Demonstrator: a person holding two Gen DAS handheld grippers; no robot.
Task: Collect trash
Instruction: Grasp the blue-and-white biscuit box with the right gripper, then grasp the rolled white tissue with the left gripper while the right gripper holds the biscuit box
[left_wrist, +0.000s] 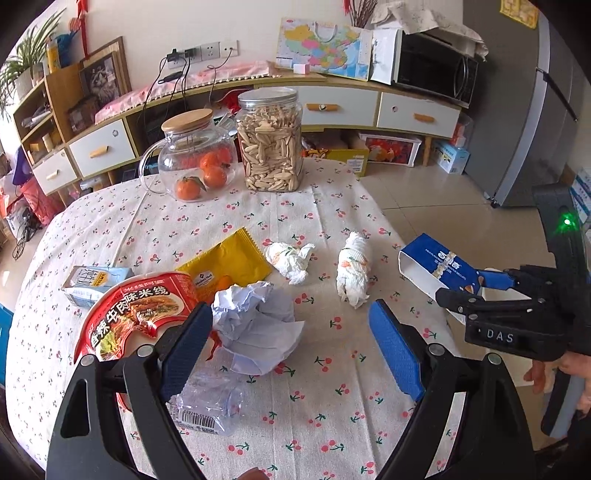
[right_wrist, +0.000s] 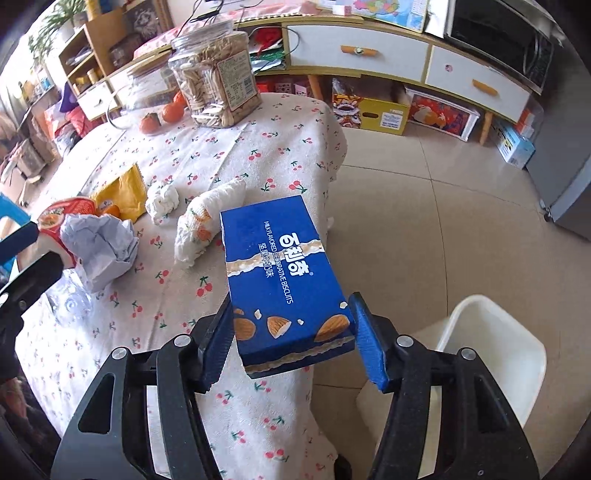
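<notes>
Three tangerines (left_wrist: 201, 173) sit inside the glass pitcher (left_wrist: 188, 162); a jar (left_wrist: 269, 144) holds seeds. Right tongs (right_wrist: 293, 341) grip the biscuit box (right_wrist: 280, 273); left tongs (left_wrist: 291, 350) gape empty.

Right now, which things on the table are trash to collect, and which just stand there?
Trash: biscuit box, paper ball, two tissue wads, yellow wrapper, noodle lid, plastic bottle, milk carton.

Not trash: seed jar, glass pot, oranges.
</notes>
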